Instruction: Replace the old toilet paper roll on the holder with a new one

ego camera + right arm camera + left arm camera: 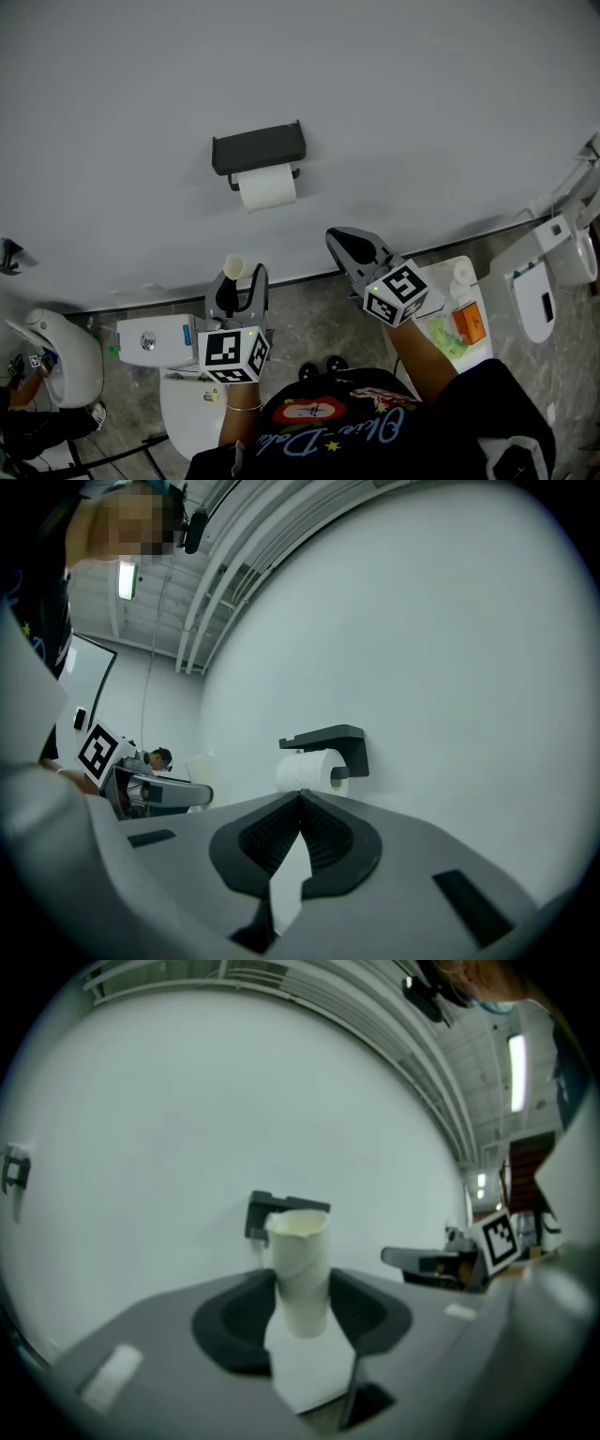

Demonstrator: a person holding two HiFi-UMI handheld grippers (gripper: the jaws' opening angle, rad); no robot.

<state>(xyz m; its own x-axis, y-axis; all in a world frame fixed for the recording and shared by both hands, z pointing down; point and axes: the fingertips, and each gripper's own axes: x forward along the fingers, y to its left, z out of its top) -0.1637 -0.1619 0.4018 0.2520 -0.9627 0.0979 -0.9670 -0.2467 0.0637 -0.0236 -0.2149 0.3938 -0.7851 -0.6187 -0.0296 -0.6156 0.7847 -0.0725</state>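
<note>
Holder [258, 150] on the far wall, full toilet paper roll [266, 187] hanging under its shelf edge. Bare wall open on every side. Left gripper [240, 274] nearer, below the holder, jaws clamped on an upright cardboard tube [302, 1274]. Right gripper [300, 797] to its right, jaws pressed together, empty, well short of the wall. Toilet [536, 298] at the right edge.

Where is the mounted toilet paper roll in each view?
Head view: toilet paper roll upper centre, under the holder.
Left gripper view: hidden behind the cardboard tube.
Right gripper view: centre, above the jaw tips.
Shared landmark: the dark holder.
</note>
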